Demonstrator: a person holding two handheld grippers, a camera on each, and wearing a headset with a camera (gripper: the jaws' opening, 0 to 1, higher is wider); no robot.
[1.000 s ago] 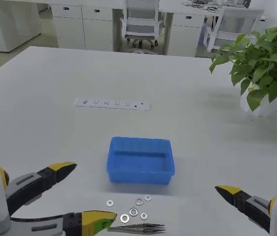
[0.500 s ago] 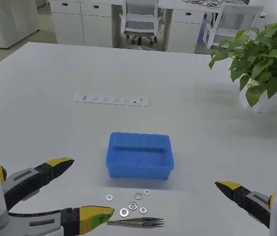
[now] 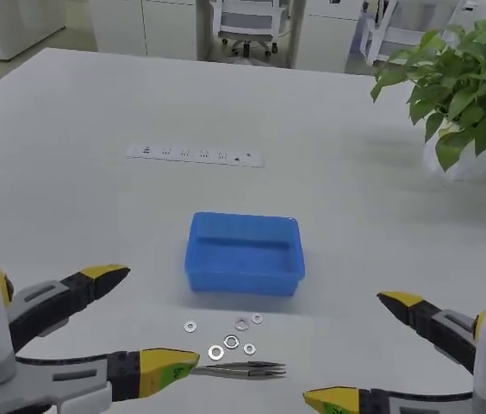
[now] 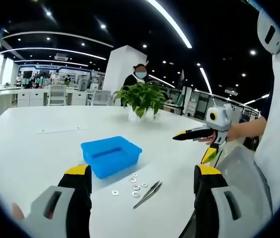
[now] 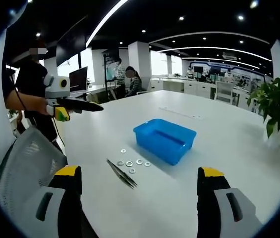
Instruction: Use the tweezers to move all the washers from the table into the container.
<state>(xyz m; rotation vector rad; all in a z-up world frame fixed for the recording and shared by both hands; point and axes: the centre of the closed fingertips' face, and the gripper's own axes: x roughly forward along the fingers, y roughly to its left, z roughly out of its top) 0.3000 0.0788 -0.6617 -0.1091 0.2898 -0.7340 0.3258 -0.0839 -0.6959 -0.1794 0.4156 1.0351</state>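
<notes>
Washers (image 3: pixel 231 342), small silver metal rings, lie loose in a little group on the white counter (image 3: pixel 71 207), just in front of the blue rectangular plastic container (image 3: pixel 243 280). Thin metal tweezers (image 3: pixel 245 369) lie flat on the counter just beside them, on the near side, free of both tongs. The left tongs (image 3: pixel 152 316) hover close by the tweezers with their yellow-tipped jaws wide apart. The right tongs (image 3: pixel 349 348) hang further off at the other side, also spread wide, gripping nothing.
</notes>
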